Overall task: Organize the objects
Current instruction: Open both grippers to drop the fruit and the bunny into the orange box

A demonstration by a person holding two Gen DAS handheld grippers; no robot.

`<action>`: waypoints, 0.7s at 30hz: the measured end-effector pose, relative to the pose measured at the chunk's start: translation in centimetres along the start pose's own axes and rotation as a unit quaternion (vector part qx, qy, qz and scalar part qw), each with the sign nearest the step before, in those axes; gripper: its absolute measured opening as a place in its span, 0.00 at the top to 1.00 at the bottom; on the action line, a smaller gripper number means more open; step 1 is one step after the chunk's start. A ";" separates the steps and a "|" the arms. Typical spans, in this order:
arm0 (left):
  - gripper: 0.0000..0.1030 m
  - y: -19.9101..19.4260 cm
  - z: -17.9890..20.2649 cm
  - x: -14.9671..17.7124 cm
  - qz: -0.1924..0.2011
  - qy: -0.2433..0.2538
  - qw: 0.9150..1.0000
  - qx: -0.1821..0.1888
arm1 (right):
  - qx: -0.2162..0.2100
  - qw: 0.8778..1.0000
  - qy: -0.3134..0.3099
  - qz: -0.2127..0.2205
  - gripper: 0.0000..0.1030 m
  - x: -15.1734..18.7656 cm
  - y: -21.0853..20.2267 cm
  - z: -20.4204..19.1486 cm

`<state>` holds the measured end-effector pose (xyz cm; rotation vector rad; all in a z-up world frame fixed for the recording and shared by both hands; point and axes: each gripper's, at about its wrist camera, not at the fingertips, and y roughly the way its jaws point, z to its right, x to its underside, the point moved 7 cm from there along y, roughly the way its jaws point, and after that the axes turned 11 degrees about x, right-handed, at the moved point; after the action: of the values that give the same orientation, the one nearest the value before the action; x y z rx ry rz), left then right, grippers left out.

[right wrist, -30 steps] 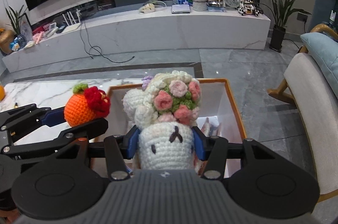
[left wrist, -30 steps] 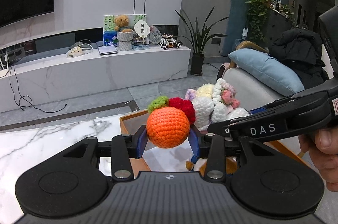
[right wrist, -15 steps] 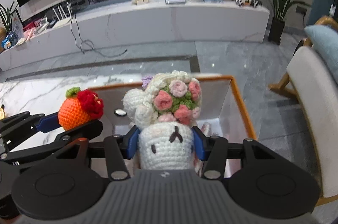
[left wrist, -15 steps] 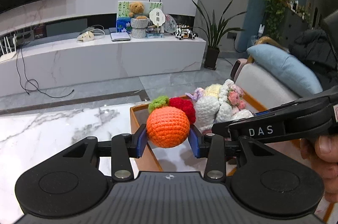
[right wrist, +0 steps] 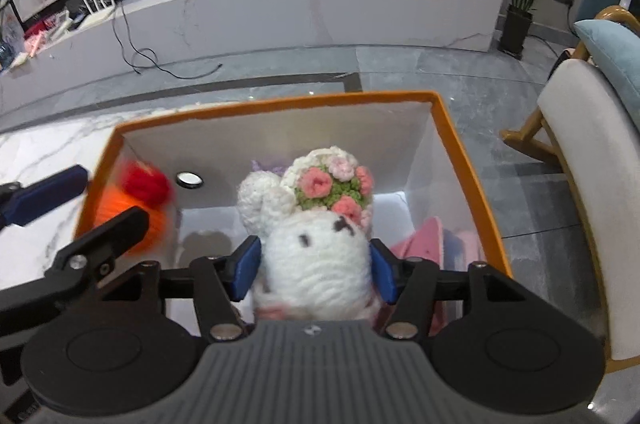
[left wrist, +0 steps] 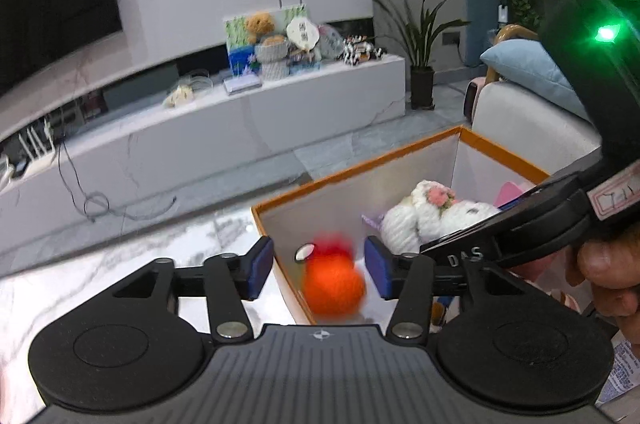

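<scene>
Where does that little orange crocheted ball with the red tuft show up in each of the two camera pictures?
Left wrist view: the orange ball is low in the centre, blurred, inside the orange-rimmed box, between the left gripper pads but clear of them.
Right wrist view: it is at the left, against the box's left wall.
Shared landmark: the white crochet bunny with its pink flower crown.

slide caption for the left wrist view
Open left hand-held gripper releases a crocheted orange into the orange-rimmed box.
</scene>
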<state>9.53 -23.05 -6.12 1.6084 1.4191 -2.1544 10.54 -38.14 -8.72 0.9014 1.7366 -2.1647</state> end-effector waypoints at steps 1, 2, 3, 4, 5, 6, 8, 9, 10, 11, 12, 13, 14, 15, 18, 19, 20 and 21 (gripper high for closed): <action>0.37 0.2 -0.2 0.0 -0.001 -0.006 1.000 0.003 | 0.009 1.000 -0.005 0.000 0.37 0.1 0.0 0.1; 0.36 0.2 -0.4 0.1 0.000 -0.013 1.000 0.008 | 0.012 1.000 -0.008 0.002 0.37 0.1 0.0 0.1; 0.35 0.2 -0.5 0.2 0.000 -0.020 1.000 0.013 | 0.011 1.000 -0.008 0.003 0.37 0.1 -0.1 0.2; 0.34 0.2 -0.7 0.2 -0.001 -0.027 1.000 0.016 | 0.011 1.000 -0.008 0.004 0.36 0.1 -0.2 0.2; 0.31 0.1 -0.8 0.2 0.001 -0.033 0.999 0.017 | 0.012 1.000 -0.008 0.006 0.35 0.1 -0.3 0.3; 0.28 -0.1 -0.8 0.1 0.006 -0.037 0.999 0.018 | 0.014 1.000 -0.007 0.009 0.32 0.1 -0.6 0.4; 0.25 -0.5 -1.0 -0.2 0.015 -0.043 0.999 0.020 | 0.018 1.000 -0.002 0.017 0.30 -0.1 -1.2 0.7; 0.22 -0.9 -1.1 -0.4 0.019 -0.046 0.999 0.021 | 0.017 1.000 0.003 0.022 0.29 -0.2 -1.5 0.8; 0.22 -1.1 -1.1 -0.6 0.023 -0.049 0.998 0.022 | 0.016 0.999 0.010 0.026 0.29 -0.3 -2.0 1.0; 0.21 -1.5 -1.1 -0.8 0.027 -0.051 0.998 0.024 | 0.016 0.999 0.014 0.029 0.29 -0.4 -2.4 1.1; 0.21 -1.7 -1.1 -1.0 0.029 -0.053 0.998 0.027 | 0.015 0.999 0.018 0.032 0.29 -0.5 -2.8 1.1; 0.21 -2.1 -1.1 -1.1 0.031 -0.055 0.998 0.031 | 0.015 0.999 0.022 0.035 0.29 -0.6 -3.2 1.2; 0.20 -2.2 -1.0 -1.3 0.031 -0.056 0.997 0.035 | 0.016 0.999 0.024 0.037 0.29 -0.6 -3.6 1.2; 0.20 -2.6 -1.0 -1.2 0.034 -0.056 0.997 0.038 | 0.016 0.999 0.026 0.039 0.29 -0.6 -4.1 1.2; 0.20 -3.6 -1.2 -1.4 0.041 -0.065 0.996 0.042 | 0.015 0.998 0.036 0.040 0.29 -0.4 -5.3 1.1; 0.20 -3.9 -1.2 -1.3 0.040 -0.071 0.996 0.045 | 0.016 0.998 0.039 0.039 0.29 -0.3 -5.8 0.9; 0.20 -4.2 -1.4 -1.3 0.040 -0.078 0.995 0.050 | 0.018 0.998 0.041 0.038 0.29 -0.2 -6.2 0.9; 0.20 -4.6 -1.5 -1.3 0.042 -0.084 0.994 0.054 | 0.021 0.998 0.042 0.040 0.29 -0.1 -6.8 0.7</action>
<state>8.54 -19.92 -2.28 1.4516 1.1864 -2.2917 6.83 -37.00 -3.13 1.0691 1.6688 -2.1477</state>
